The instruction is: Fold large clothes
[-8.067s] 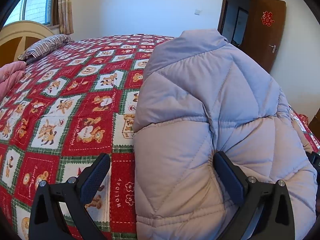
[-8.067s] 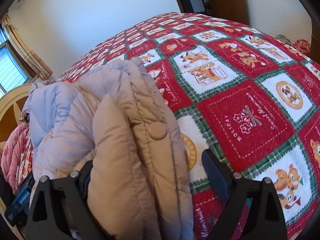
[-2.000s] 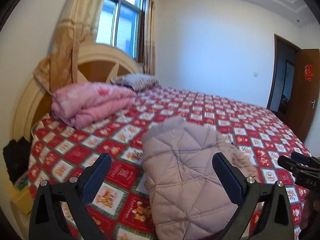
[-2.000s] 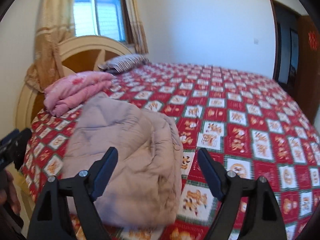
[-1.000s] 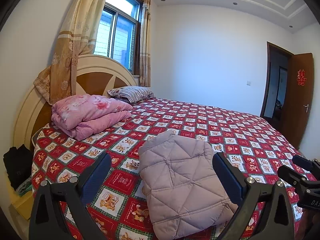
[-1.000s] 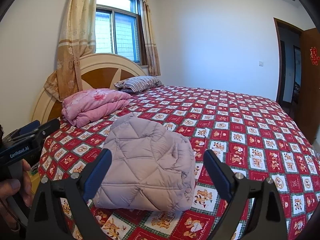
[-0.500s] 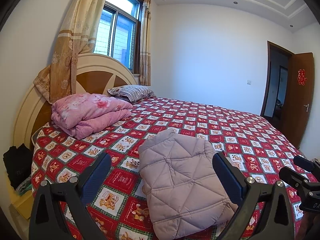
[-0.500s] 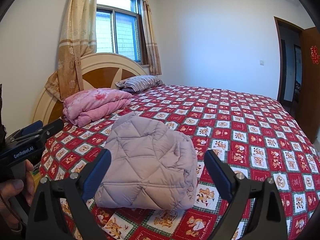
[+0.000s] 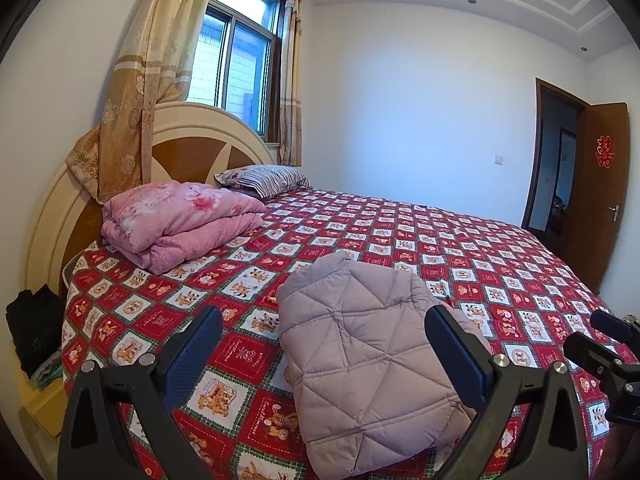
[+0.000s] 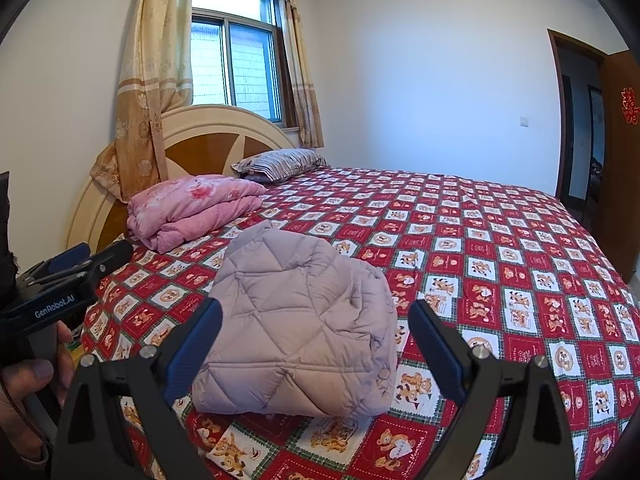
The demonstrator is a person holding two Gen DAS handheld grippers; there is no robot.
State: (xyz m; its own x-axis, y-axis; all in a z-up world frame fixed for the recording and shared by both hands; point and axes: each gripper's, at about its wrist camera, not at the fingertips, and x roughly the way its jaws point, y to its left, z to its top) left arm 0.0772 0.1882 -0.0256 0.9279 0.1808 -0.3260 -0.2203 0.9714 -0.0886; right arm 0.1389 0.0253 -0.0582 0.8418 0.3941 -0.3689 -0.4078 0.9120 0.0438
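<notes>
— Lilac quilted puffer jacket (image 9: 368,356), folded into a puffy oblong on the red checked bedspread (image 9: 480,248). Which way does it run?
— Lengthwise from the near edge toward the far side, collar end farthest.
— And the grippers?
— Left gripper (image 9: 324,348) and right gripper (image 10: 316,340) both spread wide, holding nothing, clear of the jacket.
</notes>
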